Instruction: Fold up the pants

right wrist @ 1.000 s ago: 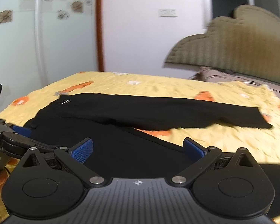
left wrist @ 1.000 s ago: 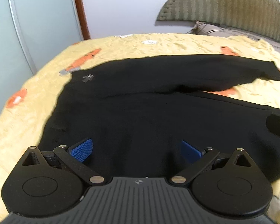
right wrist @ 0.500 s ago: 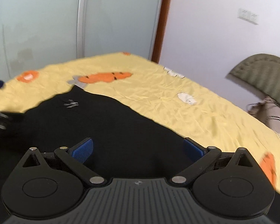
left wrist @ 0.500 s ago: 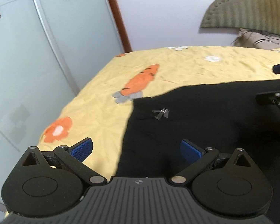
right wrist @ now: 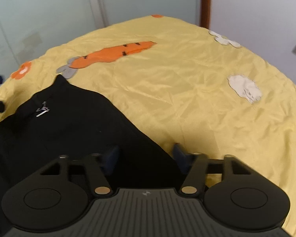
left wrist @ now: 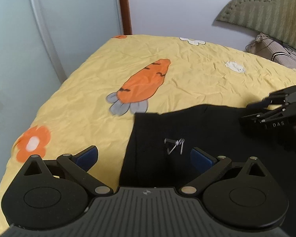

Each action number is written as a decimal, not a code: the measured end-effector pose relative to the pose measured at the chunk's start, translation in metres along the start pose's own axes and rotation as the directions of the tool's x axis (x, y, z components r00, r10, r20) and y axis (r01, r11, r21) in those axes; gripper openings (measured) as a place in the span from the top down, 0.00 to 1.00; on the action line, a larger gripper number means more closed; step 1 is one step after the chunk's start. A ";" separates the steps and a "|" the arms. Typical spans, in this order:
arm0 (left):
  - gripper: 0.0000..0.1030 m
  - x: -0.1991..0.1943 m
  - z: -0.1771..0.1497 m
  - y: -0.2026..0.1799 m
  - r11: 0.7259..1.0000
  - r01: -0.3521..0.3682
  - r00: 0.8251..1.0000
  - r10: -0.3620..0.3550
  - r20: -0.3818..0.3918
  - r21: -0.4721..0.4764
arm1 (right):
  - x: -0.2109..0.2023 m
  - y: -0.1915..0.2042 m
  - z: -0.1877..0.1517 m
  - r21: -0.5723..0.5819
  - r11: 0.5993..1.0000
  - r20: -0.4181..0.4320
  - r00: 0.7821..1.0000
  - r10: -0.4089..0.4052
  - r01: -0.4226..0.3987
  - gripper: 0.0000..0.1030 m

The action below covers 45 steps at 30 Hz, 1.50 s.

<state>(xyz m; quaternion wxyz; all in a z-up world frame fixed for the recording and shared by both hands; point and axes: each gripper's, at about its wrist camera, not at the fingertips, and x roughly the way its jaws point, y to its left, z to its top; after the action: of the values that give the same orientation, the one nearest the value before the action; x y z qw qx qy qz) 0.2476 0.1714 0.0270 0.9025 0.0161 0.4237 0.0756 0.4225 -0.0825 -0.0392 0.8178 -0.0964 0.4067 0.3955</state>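
Your black pants (left wrist: 187,134) lie flat on the yellow bed (left wrist: 88,102), their waist corner just beside the printed carrot (left wrist: 146,83). Your left gripper (left wrist: 144,158) hangs over the waist edge, its fingers spread wide and holding nothing. Your right gripper (right wrist: 146,158) has just been closing: its fingers straddle the far edge of the pants, but whether they pinch the cloth cannot be told.

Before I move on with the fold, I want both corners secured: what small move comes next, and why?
Probably close the left gripper on the pants edge: its jaws stand wide, straddling that edge, while the right gripper jaws have just been closing, the opposite edge between them.
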 end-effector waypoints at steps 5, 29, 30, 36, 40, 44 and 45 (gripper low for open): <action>0.04 0.025 0.027 -0.003 0.993 0.109 0.992 -0.112 -0.059 -0.054 | -0.017 0.028 -0.010 -0.128 0.986 0.037 0.994 -0.106 0.110 0.93; 0.97 0.075 0.029 0.028 0.719 0.366 0.848 -0.519 -0.107 -0.590 | -0.072 0.178 -0.115 -0.538 0.651 0.396 0.843 -0.365 0.535 0.94; 0.96 0.063 0.026 0.028 0.729 0.376 0.854 -0.512 -0.091 -0.571 | -0.076 0.180 -0.115 -0.533 0.656 0.399 0.843 -0.362 0.534 0.94; 0.96 -0.011 -0.004 0.026 0.768 0.435 0.870 -0.492 0.000 -0.470 | -0.090 0.192 -0.118 -0.525 0.648 0.394 0.832 -0.391 0.552 0.93; 0.97 -0.038 -0.014 0.016 0.794 0.441 0.883 -0.468 0.041 -0.419 | -0.088 0.201 -0.132 -0.519 0.567 0.427 0.769 -0.475 0.639 0.26; 0.96 -0.053 -0.024 0.009 0.816 0.436 0.890 -0.454 0.047 -0.380 | -0.081 0.214 -0.151 -0.542 0.426 0.518 0.687 -0.510 0.724 0.05; 0.97 -0.052 -0.027 0.009 0.818 0.433 0.891 -0.451 0.043 -0.378 | -0.083 0.211 -0.148 -0.535 0.461 0.494 0.705 -0.508 0.707 0.05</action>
<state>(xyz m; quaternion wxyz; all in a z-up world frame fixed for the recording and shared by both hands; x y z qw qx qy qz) 0.1929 0.1711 0.0506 0.8707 -0.2583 0.4148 -0.0553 0.1530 -0.0594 -0.0395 0.8510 -0.4809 0.0519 0.2045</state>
